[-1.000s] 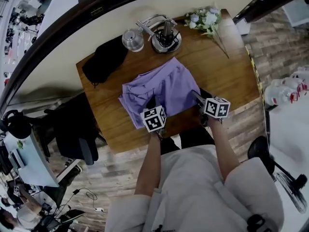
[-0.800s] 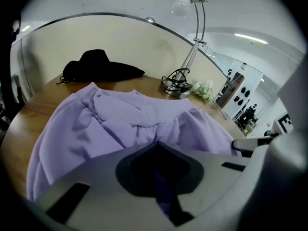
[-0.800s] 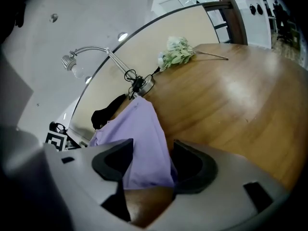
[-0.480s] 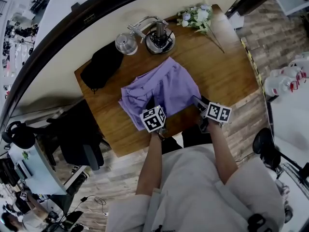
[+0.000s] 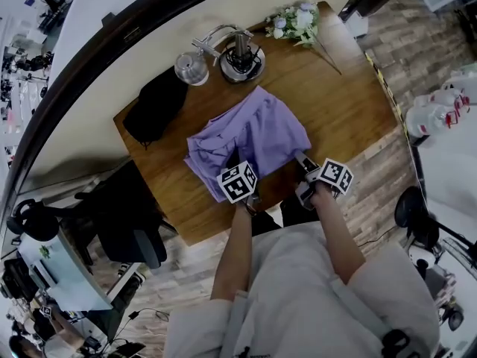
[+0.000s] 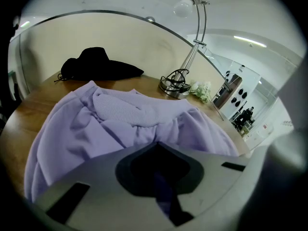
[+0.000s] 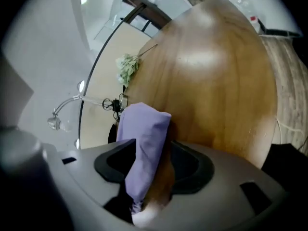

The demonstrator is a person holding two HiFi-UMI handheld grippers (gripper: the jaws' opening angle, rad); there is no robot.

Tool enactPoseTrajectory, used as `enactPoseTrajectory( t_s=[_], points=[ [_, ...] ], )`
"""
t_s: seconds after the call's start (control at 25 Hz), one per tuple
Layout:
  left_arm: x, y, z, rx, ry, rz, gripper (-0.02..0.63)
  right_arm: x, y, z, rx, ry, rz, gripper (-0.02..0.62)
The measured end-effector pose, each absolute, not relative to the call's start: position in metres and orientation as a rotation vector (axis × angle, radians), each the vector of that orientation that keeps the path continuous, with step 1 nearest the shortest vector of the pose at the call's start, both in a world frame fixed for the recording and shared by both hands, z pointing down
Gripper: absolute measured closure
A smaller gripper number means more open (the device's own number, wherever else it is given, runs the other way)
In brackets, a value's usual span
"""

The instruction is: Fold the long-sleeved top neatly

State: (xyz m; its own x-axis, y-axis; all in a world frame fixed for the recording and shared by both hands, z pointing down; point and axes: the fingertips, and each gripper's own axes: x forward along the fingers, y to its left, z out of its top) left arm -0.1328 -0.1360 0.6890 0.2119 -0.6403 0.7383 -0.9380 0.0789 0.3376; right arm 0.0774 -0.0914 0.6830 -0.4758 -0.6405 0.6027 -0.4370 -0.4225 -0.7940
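A: While the left gripper (image 5: 233,159) is pressed tight on the near edge of the lilac knit long-sleeved top (image 5: 253,129), what's the right gripper (image 5: 302,159) doing?

B: Jaws spread, and they have just been closing. A fold of lilac cloth stands between them, but bare wood shows beside it on one side, so it's not pinched yet. The top sits bunched in the middle of the brown wooden table (image 5: 350,103), left tool at its 6 o'clock edge, right tool at its 4 o'clock corner.

A: Risks?

B: My guess is the right jaws bite too thin a bit of corner and it slips out on the lift, or they catch two layers and the fold goes crooked. Pulling with only the left clamped could drag the heap off the near edge. The black cloth bundle (image 5: 153,107) at 10 o'clock and chrome desk lamp (image 5: 238,54) at 12 are well apart — no snag.

A: Hidden?

B: Sleeves — can't tell where they lie in the bunch. It's unclear whether each tool has hem or cuff. The left pads are buried in cloth.
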Motion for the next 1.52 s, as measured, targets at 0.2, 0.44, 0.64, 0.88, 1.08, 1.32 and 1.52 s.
enactPoseTrajectory(
  t_s=[0.2, 0.44, 0.64, 0.88, 1.08, 1.32, 1.52],
  points=[
    [-0.133, -0.138, 0.689, 1.640, -1.489, 0.428, 0.583, 0.079, -0.121, 0.693, -1.599, 1.592, -2.018, 0.469],
    [-0.131, -0.137, 0.689, 1.639, -1.464, 0.413, 0.583, 0.069, -0.134, 0.654, -1.604, 1.932, -1.774, 0.557],
    [-0.131, -0.137, 0.690, 1.620, -1.415, 0.374, 0.583, 0.036, -0.139, 0.597, -1.572, 2.590, -1.314, 0.560],
    [-0.143, -0.137, 0.660, 1.643, -1.308, 0.190, 0.583, -0.027, -0.131, 0.541, -1.360, 3.150, -0.773, 0.560],
    [-0.199, -0.114, 0.635, 1.713, -1.327, 0.206, 0.581, -0.083, -0.109, 0.524, -1.144, 3.452, -0.398, 0.561],
    [-0.233, -0.064, 0.645, 1.798, -1.195, 0.376, 0.581, -0.142, -0.074, 0.531, -0.892, 3.701, 0.063, 0.561],
    [-0.257, -0.039, 0.657, 1.787, -1.185, 0.374, 0.581, -0.201, -0.027, 0.561, -0.580, 3.827, 0.382, 0.561]
  ],
)
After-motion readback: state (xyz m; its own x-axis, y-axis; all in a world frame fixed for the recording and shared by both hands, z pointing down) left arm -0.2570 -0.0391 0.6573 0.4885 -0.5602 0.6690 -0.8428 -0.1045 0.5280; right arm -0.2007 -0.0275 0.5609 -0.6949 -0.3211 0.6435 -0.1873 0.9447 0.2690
